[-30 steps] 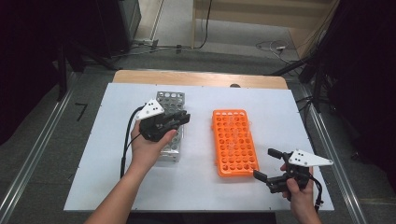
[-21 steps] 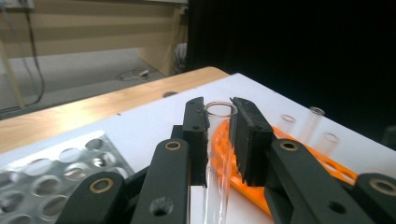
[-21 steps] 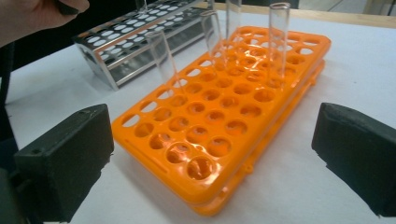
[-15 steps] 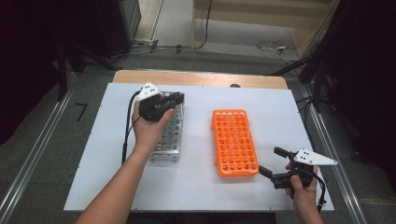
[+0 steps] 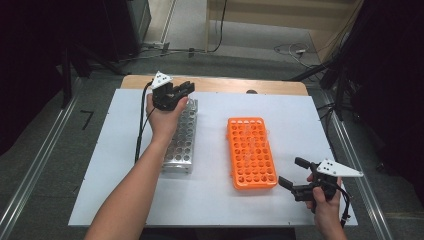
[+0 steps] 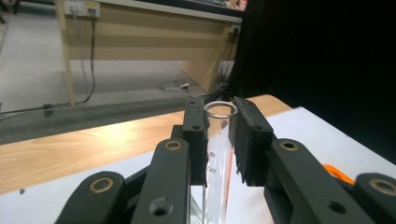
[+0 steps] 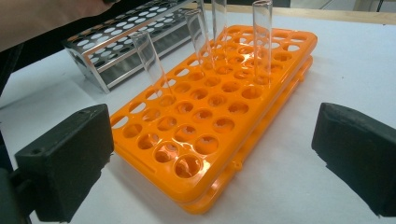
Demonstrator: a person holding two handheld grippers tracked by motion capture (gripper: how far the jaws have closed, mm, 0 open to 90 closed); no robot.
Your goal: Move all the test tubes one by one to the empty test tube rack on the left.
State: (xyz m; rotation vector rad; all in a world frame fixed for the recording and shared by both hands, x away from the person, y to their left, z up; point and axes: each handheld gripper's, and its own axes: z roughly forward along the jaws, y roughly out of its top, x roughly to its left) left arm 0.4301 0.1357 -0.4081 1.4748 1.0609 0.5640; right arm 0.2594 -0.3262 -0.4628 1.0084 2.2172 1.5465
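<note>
A clear glass test tube (image 6: 218,144) stands upright between the jaws of my left gripper (image 6: 219,111), which is shut on it just below its rim. Its lower end is hidden. In the high view my left gripper (image 5: 186,90) hovers over the far end of the metal tube rack (image 5: 181,145). An orange tube rack (image 5: 250,150) lies at the table's middle, and several glass tubes (image 7: 261,37) stand in its far holes. My right gripper (image 5: 291,171) is open near the front right, just right of the orange rack (image 7: 210,121), with nothing between its pads (image 7: 65,163).
The white table top (image 5: 115,165) has bare room at the left and along the front. A wooden strip (image 5: 225,85) runs along its far edge. Metal rails (image 5: 45,165) flank the table on the floor. The metal rack (image 7: 121,46) stands beyond the orange one.
My left gripper has moved away from me, from over the middle of the metal rack to its far end. My right gripper has shifted slightly right and stays open.
</note>
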